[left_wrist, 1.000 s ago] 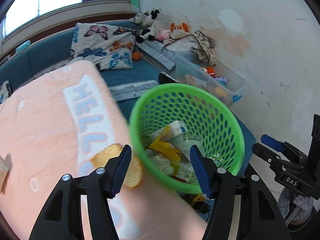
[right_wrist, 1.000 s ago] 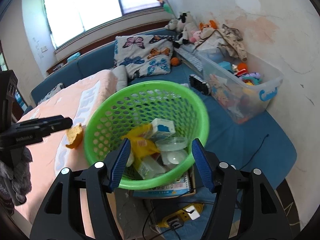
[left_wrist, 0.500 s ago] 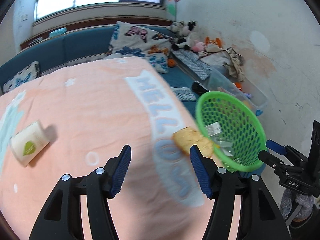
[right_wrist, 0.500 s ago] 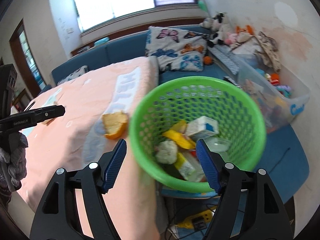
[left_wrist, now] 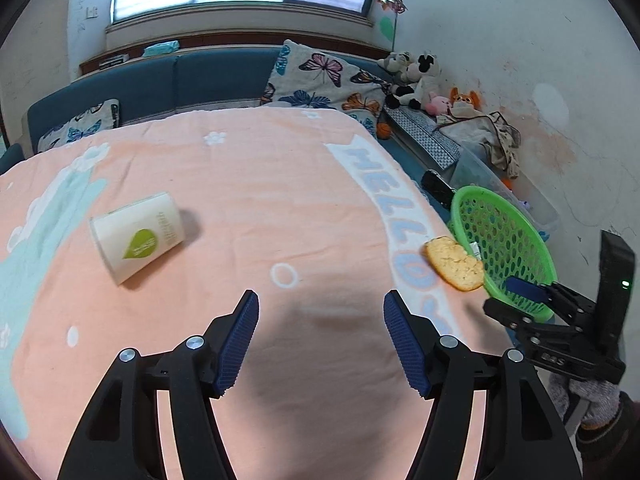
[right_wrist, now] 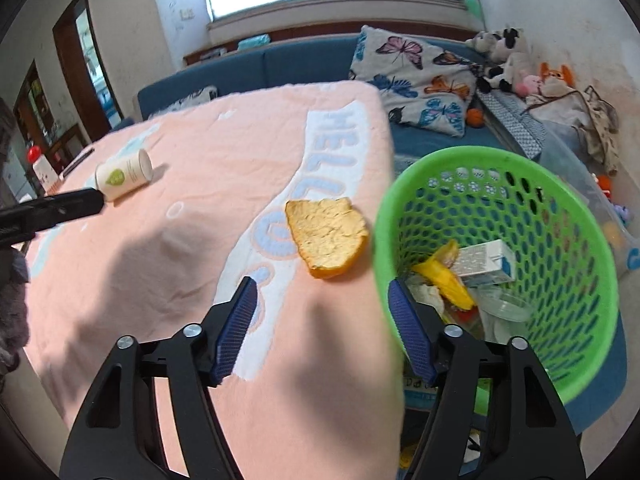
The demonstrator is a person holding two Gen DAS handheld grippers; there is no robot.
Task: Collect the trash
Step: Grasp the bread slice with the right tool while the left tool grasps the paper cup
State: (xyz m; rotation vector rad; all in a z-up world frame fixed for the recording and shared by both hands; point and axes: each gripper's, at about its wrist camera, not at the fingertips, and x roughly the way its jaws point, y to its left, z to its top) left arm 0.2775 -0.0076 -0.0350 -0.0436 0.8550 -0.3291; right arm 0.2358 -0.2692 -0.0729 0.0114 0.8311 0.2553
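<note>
Trash left to collect is seen on the pink blanket (left_wrist: 248, 200): an orange peel (right_wrist: 326, 236) near the blanket's edge, just beside the green basket (right_wrist: 576, 280), and a paper cup (left_wrist: 136, 236) lying on its side well apart from it, further in. The basket already holds several pieces, among them a small carton (right_wrist: 486, 262) and a yellow wrapper (right_wrist: 444, 272).

The left gripper (left_wrist: 320, 336) is held above bare blanket with its jaws apart and nothing between them; its jaws have just been opening. The right gripper (right_wrist: 322, 330) is likewise empty and released, poised over the blanket's edge with the peel just ahead; its jaws have just been closing slightly, on nothing.

The step in hand is judged to be the approach to the next piece. The peel looks the likelier target for the right gripper, the cup for the left. For the peel, a low, flat grasp is called for, since it lies thin on soft cloth and cloth could be pinched with it. The cup, being round and on its side, may roll if nudged.

The basket's base is cut off behind the blanket's edge, and its lower contents are jumbled and hard to make out. Some blur softens the blanket's print.
</note>
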